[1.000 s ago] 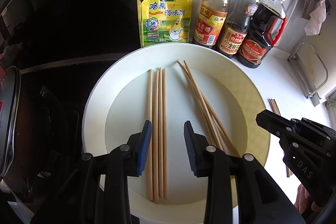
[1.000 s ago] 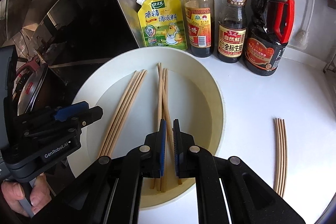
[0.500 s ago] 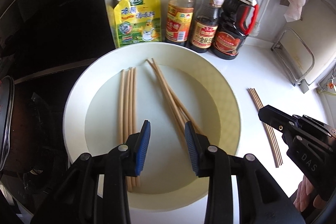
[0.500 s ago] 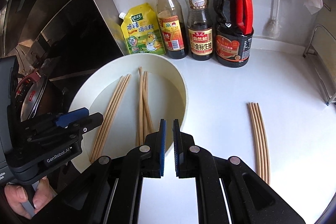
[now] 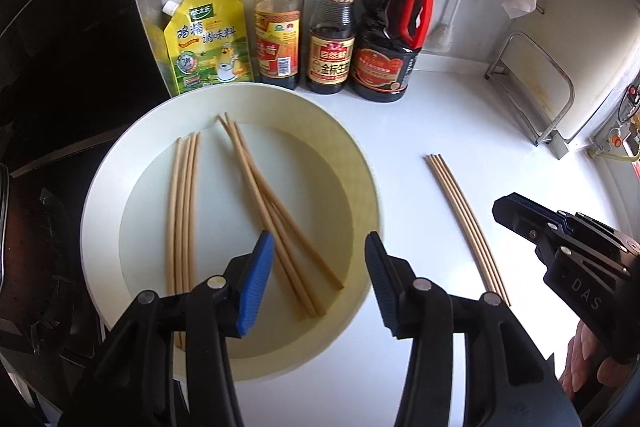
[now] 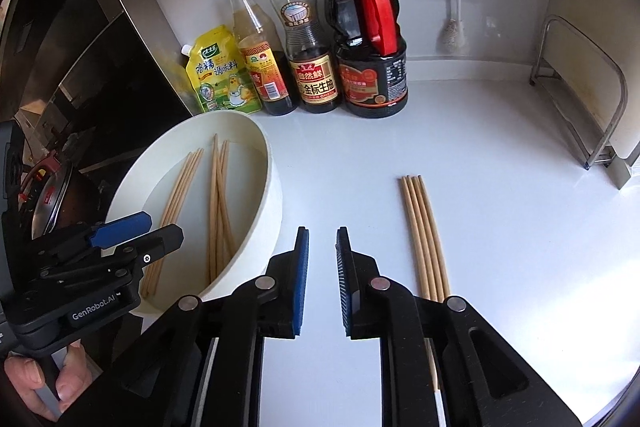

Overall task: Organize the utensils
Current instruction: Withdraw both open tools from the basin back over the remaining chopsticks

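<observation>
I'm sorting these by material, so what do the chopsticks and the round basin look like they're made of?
Chopsticks: probably bamboo or wood, going by the matte tan, unpainted look. Round basin: likely plastic, cream and smooth with a thick rim; glazed ceramic can't be ruled out.

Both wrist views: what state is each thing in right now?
Left hand-held gripper: open, empty, over the bowl.
Right hand-held gripper: open, empty, above the counter.
Round white bowl: upright, holding two chopstick groups.
Four aligned wooden chopsticks in bowl: lying parallel.
Loose wooden chopsticks in bowl: crossed, untidy.
Four wooden chopsticks on white counter: lying side by side.
</observation>
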`<state>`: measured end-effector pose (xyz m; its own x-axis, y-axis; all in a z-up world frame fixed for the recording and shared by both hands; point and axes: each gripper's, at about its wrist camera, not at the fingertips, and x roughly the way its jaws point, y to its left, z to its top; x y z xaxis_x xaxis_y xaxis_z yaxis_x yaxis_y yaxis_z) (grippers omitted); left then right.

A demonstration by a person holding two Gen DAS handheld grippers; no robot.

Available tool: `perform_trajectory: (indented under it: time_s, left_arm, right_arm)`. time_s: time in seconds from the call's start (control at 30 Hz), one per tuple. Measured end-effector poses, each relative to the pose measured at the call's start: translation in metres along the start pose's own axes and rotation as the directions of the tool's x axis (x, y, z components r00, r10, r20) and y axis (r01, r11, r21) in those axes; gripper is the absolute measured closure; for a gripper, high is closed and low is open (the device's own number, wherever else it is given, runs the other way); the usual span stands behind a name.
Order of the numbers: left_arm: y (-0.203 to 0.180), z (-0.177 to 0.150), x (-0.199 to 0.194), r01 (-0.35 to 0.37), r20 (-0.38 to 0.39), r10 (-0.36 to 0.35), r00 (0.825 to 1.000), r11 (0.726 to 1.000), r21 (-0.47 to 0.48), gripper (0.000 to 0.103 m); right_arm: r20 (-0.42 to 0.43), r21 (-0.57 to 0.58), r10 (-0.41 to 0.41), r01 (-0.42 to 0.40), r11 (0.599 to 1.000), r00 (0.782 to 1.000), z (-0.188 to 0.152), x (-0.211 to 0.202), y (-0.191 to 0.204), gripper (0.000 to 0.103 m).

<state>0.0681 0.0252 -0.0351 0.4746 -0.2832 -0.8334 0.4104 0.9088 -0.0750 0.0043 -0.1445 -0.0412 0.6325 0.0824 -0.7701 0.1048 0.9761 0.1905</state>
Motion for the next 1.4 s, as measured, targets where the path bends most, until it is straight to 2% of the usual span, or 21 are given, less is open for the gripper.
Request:
perform_trajectory:
  time_s: [0.23, 0.37, 0.63, 0.73, 1.0, 1.4]
  left_arm:
    - [-0.026, -0.003, 0.000, 0.003, -0.003, -0.003, 1.000, 1.000, 0.008, 0.052]
    - [-0.040, -0.005, 0.002, 0.006, -0.008, -0.005, 1.000, 1.000, 0.011, 0.052]
    - [-0.063, -0.008, 0.010, 0.011, -0.021, -0.011, 1.000, 1.000, 0.000, 0.051]
    - [-0.071, -0.009, 0.013, 0.008, -0.026, -0.008, 1.000, 1.000, -0.005, 0.049]
    - [-0.090, -0.013, 0.024, -0.002, -0.037, 0.001, 0.999, 1.000, -0.016, 0.048]
    - [-0.107, -0.030, 0.050, -0.017, -0.074, 0.012, 0.997, 0.998, -0.062, 0.037]
  right_arm:
    - [-0.012, 0.001, 0.003, -0.003, 1.000, 1.000, -0.008, -0.006, -0.021, 0.088]
    - [-0.023, 0.000, 0.006, -0.006, 1.000, 1.000, -0.012, -0.007, -0.032, 0.084]
    - [-0.054, 0.000, 0.006, -0.006, 1.000, 0.999, -0.018, -0.003, -0.057, 0.081]
    - [-0.062, 0.000, 0.009, -0.009, 1.000, 0.998, -0.021, 0.000, -0.067, 0.076]
    - [-0.084, -0.013, -0.004, 0.003, 1.000, 0.996, -0.028, 0.008, -0.093, 0.075]
    - [-0.133, -0.054, -0.015, 0.007, 0.999, 0.991, -0.045, 0.039, -0.122, 0.069]
